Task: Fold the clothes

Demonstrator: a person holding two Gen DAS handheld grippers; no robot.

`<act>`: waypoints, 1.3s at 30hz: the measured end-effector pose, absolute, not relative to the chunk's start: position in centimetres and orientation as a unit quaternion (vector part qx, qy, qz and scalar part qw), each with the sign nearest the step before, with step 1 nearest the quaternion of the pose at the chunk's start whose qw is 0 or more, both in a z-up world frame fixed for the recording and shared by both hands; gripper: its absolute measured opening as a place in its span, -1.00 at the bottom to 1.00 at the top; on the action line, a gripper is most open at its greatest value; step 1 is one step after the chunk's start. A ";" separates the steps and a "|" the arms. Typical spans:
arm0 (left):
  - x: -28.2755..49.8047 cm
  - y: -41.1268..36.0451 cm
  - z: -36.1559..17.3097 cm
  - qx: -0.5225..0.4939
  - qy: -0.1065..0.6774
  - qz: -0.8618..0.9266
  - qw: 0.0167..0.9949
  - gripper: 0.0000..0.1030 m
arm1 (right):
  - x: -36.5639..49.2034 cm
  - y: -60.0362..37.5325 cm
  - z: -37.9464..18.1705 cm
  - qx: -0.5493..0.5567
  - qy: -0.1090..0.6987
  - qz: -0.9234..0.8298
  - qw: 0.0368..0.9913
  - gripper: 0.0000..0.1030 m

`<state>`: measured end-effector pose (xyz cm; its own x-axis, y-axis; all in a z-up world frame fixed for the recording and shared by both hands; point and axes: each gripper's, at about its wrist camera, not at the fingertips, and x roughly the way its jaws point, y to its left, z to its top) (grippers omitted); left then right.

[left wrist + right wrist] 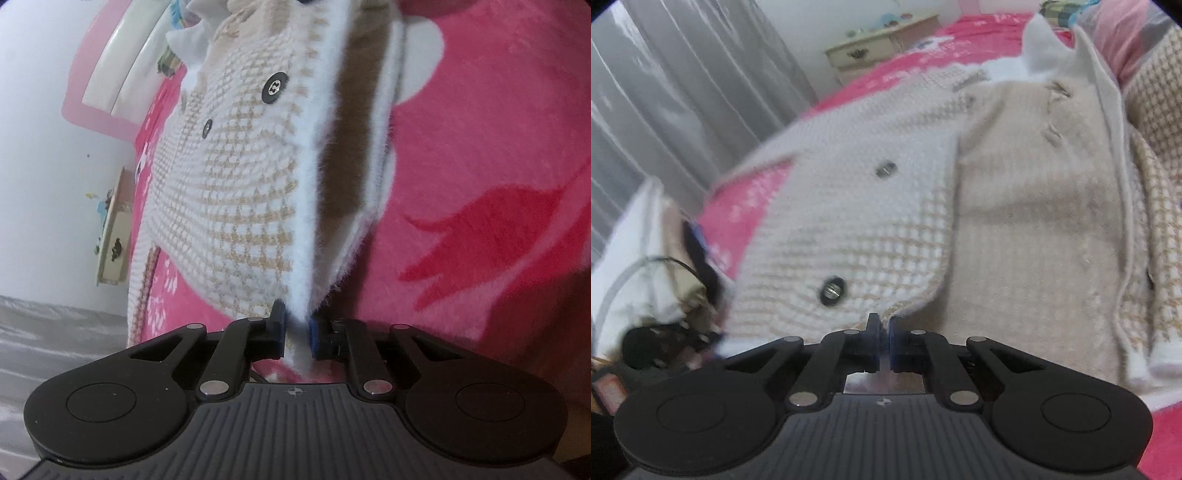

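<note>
A cream and beige houndstooth knit cardigan [240, 177] with dark round buttons [273, 88] lies on a pink bed cover [480, 166]. In the left wrist view my left gripper [297, 334] is shut on the cardigan's white fuzzy front edge, which rises from the pads as a raised fold. In the right wrist view the cardigan [868, 221] lies open, its plain beige inside [1034, 221] showing on the right. My right gripper [884, 341] is shut on the hem edge of the buttoned front panel, just below the lower button [832, 291].
A cream bedside cabinet [875, 51] stands past the bed by the white wall. Grey curtains [665, 92] hang at the left. A cable and dark gear [665, 332] lie low at the left. A pink and white headboard [118, 74] shows at the left wrist view's upper left.
</note>
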<state>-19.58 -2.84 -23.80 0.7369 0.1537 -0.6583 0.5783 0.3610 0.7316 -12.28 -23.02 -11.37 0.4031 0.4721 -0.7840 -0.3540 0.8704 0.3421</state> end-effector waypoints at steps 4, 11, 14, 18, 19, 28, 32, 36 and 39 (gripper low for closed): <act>-19.6 -2.8 -23.6 0.537 0.333 -0.141 0.762 -0.83 | -12.4 -22.3 -13.5 0.030 0.505 0.233 0.831 -0.92; -21.1 -2.4 -22.1 0.560 0.296 -0.178 0.753 -0.95 | -12.7 -22.0 -12.7 0.003 0.486 0.234 0.842 -0.92; -21.0 -2.0 -22.8 0.577 0.296 -0.189 0.737 -0.95 | -12.8 -21.6 -14.9 -0.009 0.503 0.231 0.833 -0.90; -21.0 -2.0 -23.0 0.585 0.292 -0.189 0.733 -0.93 | -14.5 -21.3 -12.8 -0.045 0.448 0.235 0.861 -0.59; -20.9 -1.9 -23.0 0.584 0.291 -0.188 0.734 -0.93 | -15.2 -21.1 -11.9 -0.062 0.425 0.238 0.871 -0.45; -21.7 -1.7 -24.4 0.626 0.258 -0.184 0.713 -0.75 | -22.7 -12.7 -12.0 -0.300 0.266 0.417 0.816 -0.18; -21.5 -1.4 -24.1 0.613 0.255 -0.185 0.724 -0.78 | -23.6 -9.5 -15.4 -0.405 0.245 0.442 0.762 0.02; -21.4 -1.0 -23.5 0.597 0.248 -0.184 0.740 -0.86 | -24.3 -7.8 -17.2 -0.469 0.208 0.444 0.735 0.06; -21.3 -0.8 -23.0 0.586 0.243 -0.179 0.752 -0.88 | -23.6 -7.1 -17.3 -0.467 0.204 0.421 0.751 -0.03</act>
